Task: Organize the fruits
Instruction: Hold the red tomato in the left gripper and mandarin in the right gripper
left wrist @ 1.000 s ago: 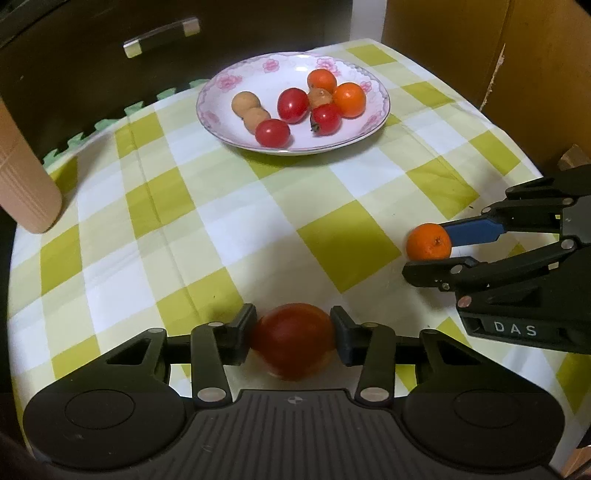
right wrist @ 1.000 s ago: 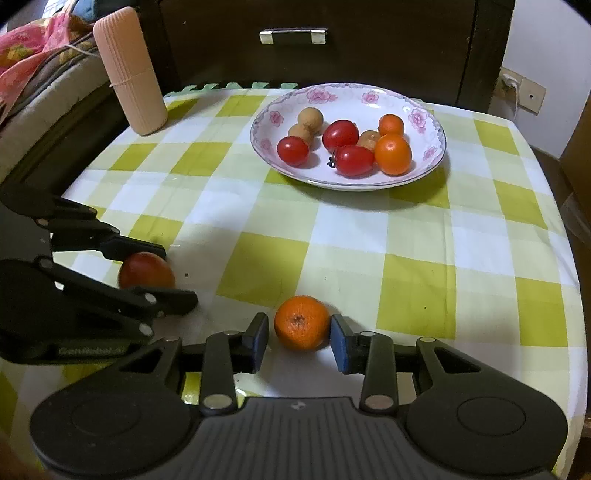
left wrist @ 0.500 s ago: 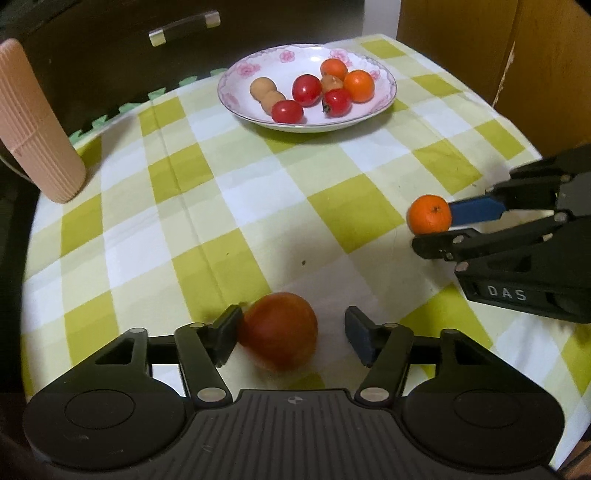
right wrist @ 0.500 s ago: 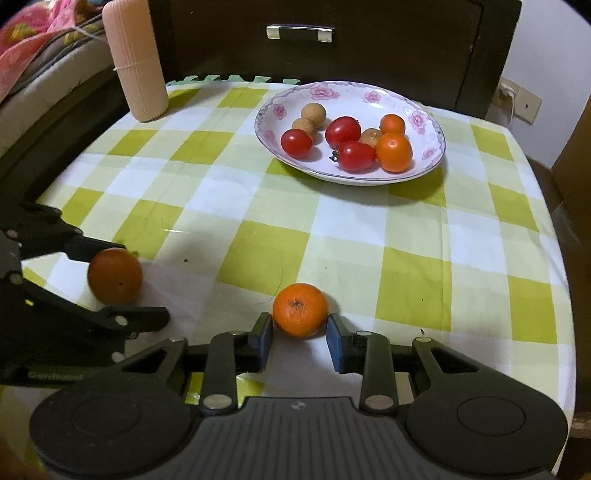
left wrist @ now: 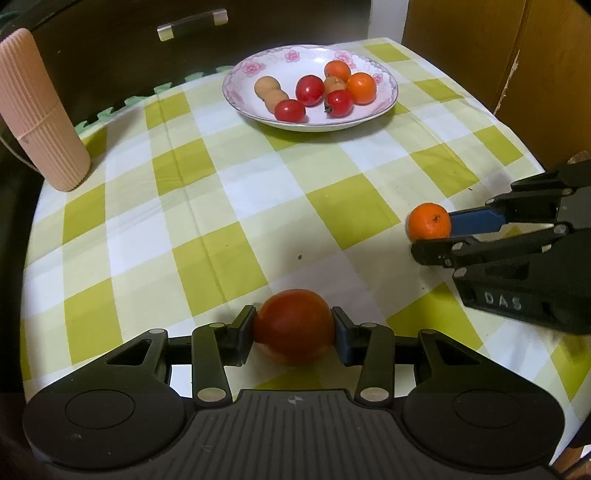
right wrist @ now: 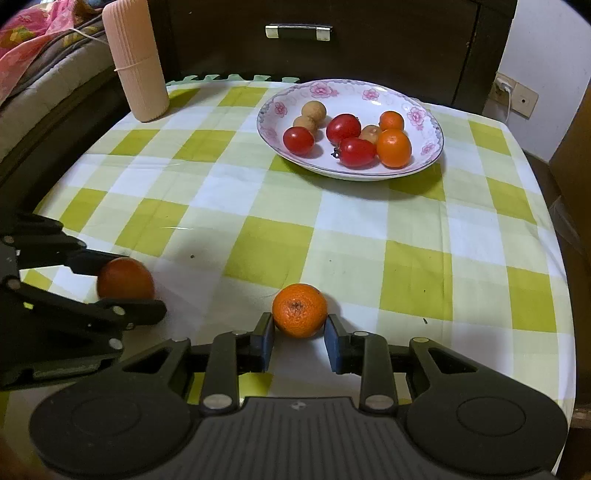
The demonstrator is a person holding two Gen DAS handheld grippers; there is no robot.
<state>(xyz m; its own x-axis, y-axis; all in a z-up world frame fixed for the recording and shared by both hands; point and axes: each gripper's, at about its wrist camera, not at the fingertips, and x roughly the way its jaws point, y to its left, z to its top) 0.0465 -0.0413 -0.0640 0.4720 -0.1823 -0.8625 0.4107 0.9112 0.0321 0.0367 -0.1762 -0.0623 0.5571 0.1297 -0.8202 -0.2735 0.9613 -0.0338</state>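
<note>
A large red tomato (left wrist: 293, 328) rests on the yellow-checked tablecloth, and my left gripper (left wrist: 293, 334) is shut on it, a pad pressing each side. At the right, a small orange (left wrist: 428, 220) sits at the tips of my right gripper (left wrist: 434, 238). In the right wrist view the same orange (right wrist: 300, 309) is pinched between the blue pads of the right gripper (right wrist: 299, 326). The left gripper (right wrist: 125, 288) with the tomato (right wrist: 125, 278) is at the left there. A flowered white plate (left wrist: 369, 114) at the far side holds cherry tomatoes, small oranges and brown longans.
A pink ribbed cylinder (left wrist: 40, 118) stands at the table's far left corner. A dark cabinet with a metal handle (right wrist: 297, 31) stands behind the table. A wooden panel (left wrist: 498, 48) rises at the right. Open cloth lies between the plate (right wrist: 369, 173) and both grippers.
The left jaws opened half a second ago, with the tomato against the left finger, and have now closed on it. The right fingers narrowed onto the orange. Both grippers drew back from the plate.
</note>
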